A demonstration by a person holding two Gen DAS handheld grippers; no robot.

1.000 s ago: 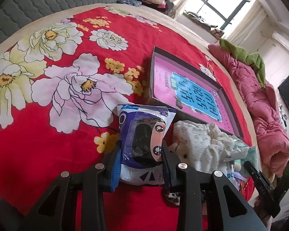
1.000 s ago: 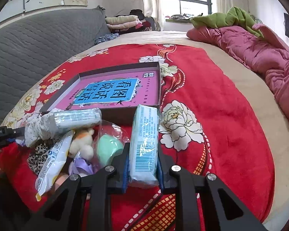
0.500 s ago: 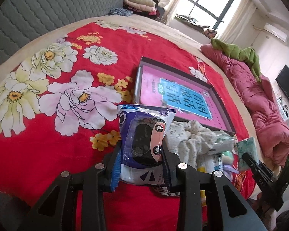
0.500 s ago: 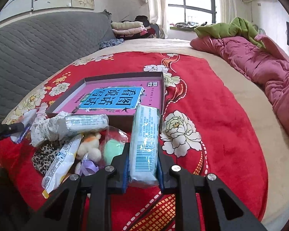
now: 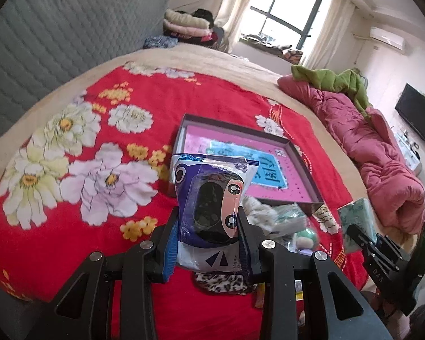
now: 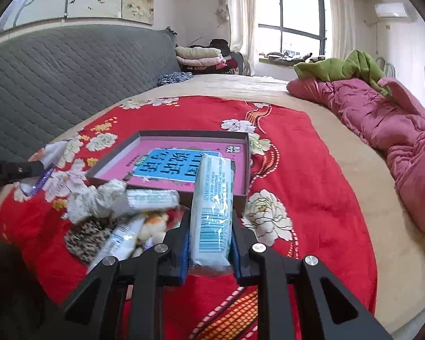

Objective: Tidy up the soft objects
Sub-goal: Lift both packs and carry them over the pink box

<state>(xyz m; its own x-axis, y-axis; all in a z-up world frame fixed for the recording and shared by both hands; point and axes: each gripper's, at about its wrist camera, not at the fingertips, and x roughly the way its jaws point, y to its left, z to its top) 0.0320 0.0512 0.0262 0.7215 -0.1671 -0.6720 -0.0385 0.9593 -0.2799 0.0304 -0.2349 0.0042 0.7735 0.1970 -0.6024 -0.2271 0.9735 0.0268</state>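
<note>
Nearest in the left wrist view, the left gripper (image 5: 208, 243) is clamped partway closed on a blue pouch (image 5: 209, 204) with a cartoon face, its pads pressing both sides. In the right wrist view, the right gripper (image 6: 209, 243) is squeezed tight on a pale blue tissue pack (image 6: 212, 206), which stands upright between the pads.

What has changed over the last second: both hands have risen with their loads. The pouch and the pack now hang clear of the red blanket (image 5: 79, 221), and more of the room shows behind them than a second ago. The grips themselves have not altered.

Just beyond the grippers lies the pile still to be sorted: a leopard-print cloth (image 6: 83, 240), a crumpled white cloth (image 6: 96, 201), a wrapped roll (image 6: 153, 198) and a small plush toy (image 6: 153, 226), all touching or overlapping. Behind the pile sits the open tray (image 6: 248, 170) with its pink and blue printed floor, holding nothing yet.

So the pick-up looks done for these two items, and the carry to the tray seems to be the step in hand. Both are soft and could slip or sag if the pads relax.

Farther off are the grey headboard (image 6: 70, 85), a pink quilt (image 6: 396, 141) and the window (image 6: 291, 14).
</note>
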